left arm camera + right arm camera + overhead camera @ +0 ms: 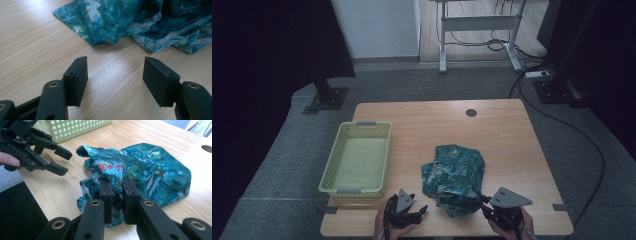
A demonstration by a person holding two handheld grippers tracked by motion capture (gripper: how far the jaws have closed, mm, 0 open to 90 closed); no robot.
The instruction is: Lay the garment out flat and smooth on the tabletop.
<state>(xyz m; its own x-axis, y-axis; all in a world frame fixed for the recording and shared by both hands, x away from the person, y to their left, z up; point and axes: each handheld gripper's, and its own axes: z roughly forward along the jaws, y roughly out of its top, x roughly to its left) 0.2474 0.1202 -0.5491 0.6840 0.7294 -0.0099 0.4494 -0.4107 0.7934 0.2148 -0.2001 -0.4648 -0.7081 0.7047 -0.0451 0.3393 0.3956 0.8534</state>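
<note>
With your right gripper [117, 195] pinching a fold of the cloth [455, 177], bring your wide-open left gripper [115, 75] squarely onto its near edge before closing.

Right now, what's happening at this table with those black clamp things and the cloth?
A person is working a crumpled teal patterned cloth with two handheld grippers. The right gripper has its jaws pinched on a fold at the cloth's near edge. The left gripper is open, poised over bare wood just short of the cloth, touching nothing. A pale green basket sits empty at the left of the wooden table, apart from the cloth.
</note>
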